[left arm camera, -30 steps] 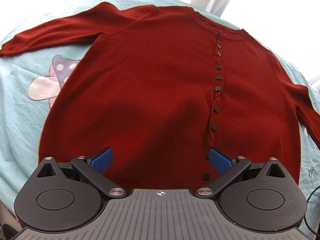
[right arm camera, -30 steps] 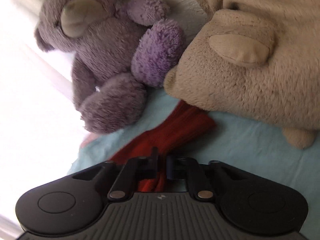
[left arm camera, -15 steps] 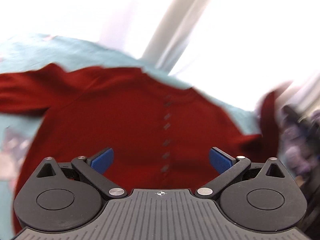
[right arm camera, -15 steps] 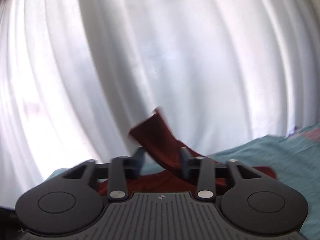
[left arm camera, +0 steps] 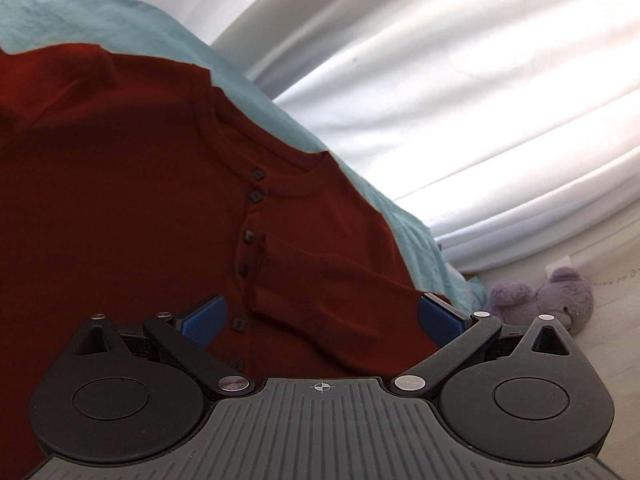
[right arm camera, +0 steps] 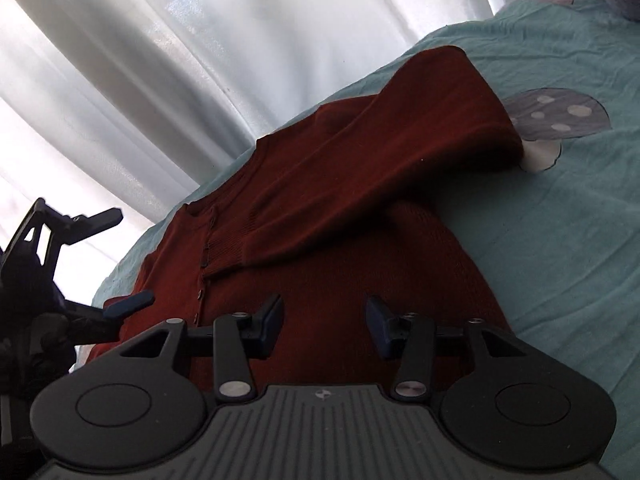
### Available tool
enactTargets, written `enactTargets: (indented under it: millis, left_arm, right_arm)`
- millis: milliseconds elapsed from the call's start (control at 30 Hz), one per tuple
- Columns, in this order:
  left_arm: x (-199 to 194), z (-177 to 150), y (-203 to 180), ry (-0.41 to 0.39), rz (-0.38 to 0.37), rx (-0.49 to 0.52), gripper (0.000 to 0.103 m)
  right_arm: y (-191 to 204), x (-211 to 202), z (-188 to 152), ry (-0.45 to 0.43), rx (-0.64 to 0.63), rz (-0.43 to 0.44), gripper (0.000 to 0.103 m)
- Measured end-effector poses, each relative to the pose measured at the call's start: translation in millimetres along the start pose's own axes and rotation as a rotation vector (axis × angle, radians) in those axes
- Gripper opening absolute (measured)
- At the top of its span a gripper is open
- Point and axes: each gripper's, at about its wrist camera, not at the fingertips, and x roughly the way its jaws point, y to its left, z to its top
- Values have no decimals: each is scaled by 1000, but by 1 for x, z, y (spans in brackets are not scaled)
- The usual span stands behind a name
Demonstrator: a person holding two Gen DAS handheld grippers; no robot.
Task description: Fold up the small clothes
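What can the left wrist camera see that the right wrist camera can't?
Only the left wrist view shows the purple teddy bear whole, sitting beyond the bed's edge.

Only the right wrist view shows the mushroom picture on the sheet, and the left gripper from outside, its jaws wide open.

Both show the red cardigan with one sleeve folded across its front, the blue sheet and the white curtain. The right gripper holds nothing; its jaws are closing.
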Motion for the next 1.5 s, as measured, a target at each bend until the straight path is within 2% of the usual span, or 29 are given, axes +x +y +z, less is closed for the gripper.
enactTargets:
  millis: [100,133,167,233,400,500,600,667,733,900,1067,1133,1233,1367,1433,1500]
  left_arm:
    - [32,10,0,61,-3,29,98]
    - [43,12,2,80,24,33,88]
    - [53,13,6,96,54,28,85]
    - [66,14,13,110,51,3,81]
    - [74,16,6,113,54,39,81]
    - [78,16,4,109,53,48,76]
    - [76,16,5,112,55,44,54]
    - [75,13,8,133,74,48,31]
    - [77,9,8,136,83,48,23]
    - [79,10,12,111,48,0,20]
    - [86,10,11,156,15,-18,21]
    - [85,13,10,158,16,-18,12]
    - [67,21,3,98,-9,16,9]
    - [13,46,-4,-53,-14,88,9]
    - [-21,59,4,-140,43,125,9]
    - [-46,67,15,-216,168,182,9]
  right_arm:
    - [-3,-2,-2,-6,3,9,44]
    - [-4,-3,-3,-6,5,14,44]
    - [-6,-4,-3,-5,7,18,44]
    - [-11,-4,-4,-5,14,30,44]
    - [-15,-3,-2,-6,31,49,44]
    - [-18,0,-3,-7,30,53,44]
    - [-20,-1,-2,-8,27,56,44]
    - [-20,-1,-2,-7,26,55,44]
    - [-20,-1,-3,-7,24,53,44]
    - [-17,-2,-3,-10,11,42,44]
    - [-14,-2,-4,-13,7,32,44]
    - [-12,-1,-4,-12,-3,24,44]
    - [-9,-1,-4,-11,-15,11,44]
    - [-8,-3,2,-19,-28,-26,43]
    - [-11,-6,7,-32,-27,-57,42]
    - [-17,-9,13,-47,-18,-100,42]
